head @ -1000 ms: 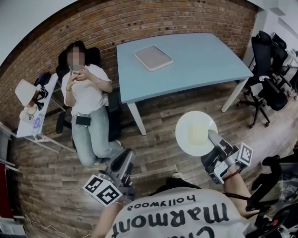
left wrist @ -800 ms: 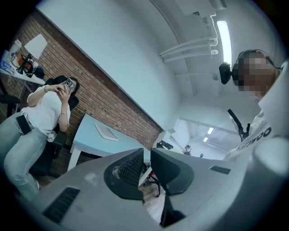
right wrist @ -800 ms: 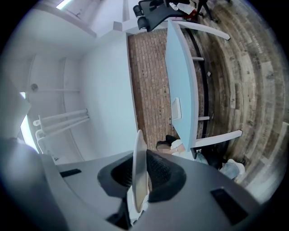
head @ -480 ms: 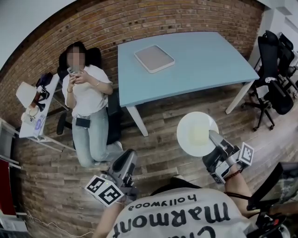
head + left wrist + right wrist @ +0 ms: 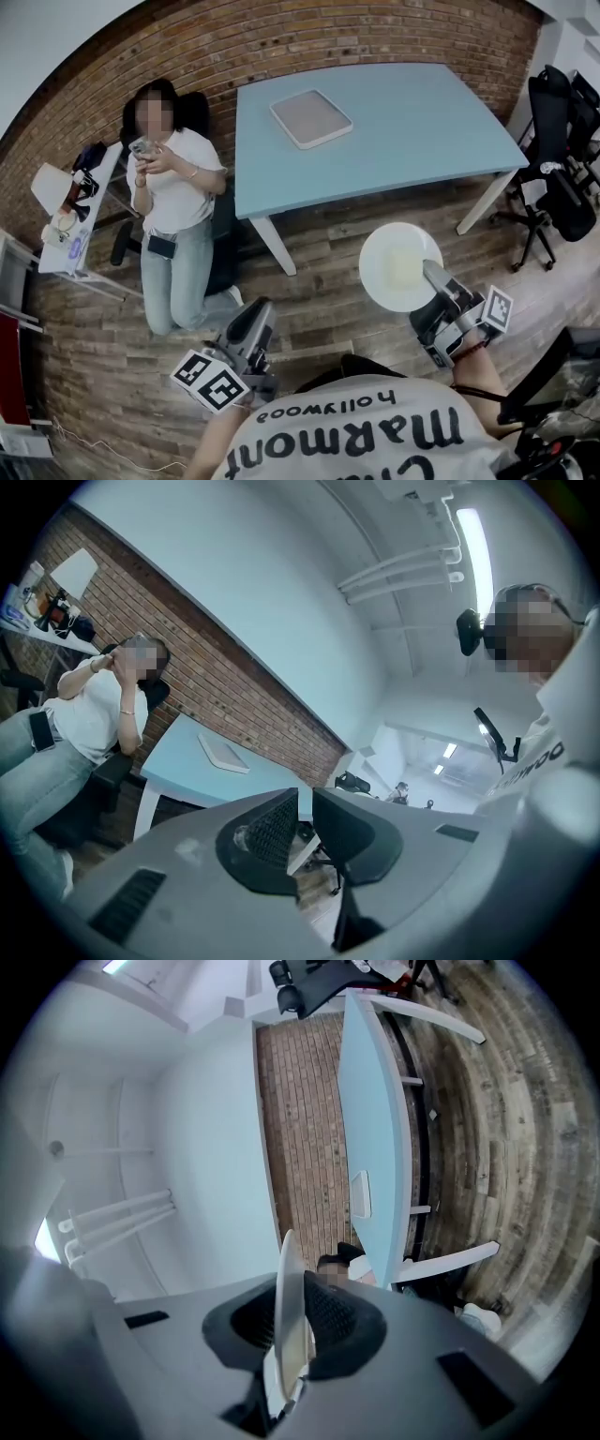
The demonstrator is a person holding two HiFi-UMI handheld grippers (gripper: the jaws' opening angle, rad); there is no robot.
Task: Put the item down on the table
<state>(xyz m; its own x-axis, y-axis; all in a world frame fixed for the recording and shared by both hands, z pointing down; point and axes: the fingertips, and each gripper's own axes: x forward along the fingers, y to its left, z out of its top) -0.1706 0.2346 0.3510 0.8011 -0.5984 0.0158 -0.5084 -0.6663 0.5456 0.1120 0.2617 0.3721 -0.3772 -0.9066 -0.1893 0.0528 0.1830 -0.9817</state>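
Head view: I am holding a white plate (image 5: 398,265) by its near rim in the right gripper (image 5: 429,274), out over the wooden floor (image 5: 319,272) and apart from the light blue table (image 5: 412,131). In the right gripper view the plate is showing edge-on, with both pads pinching it. The left gripper (image 5: 255,314) is hanging low on my left, its jaws drawn almost together and gripping nothing. A flat grey tray (image 5: 311,118) is lying on the table's far side. A person (image 5: 173,187) is sitting against the brick wall (image 5: 281,47) with hands raised, and office chairs (image 5: 558,150) are standing at right.
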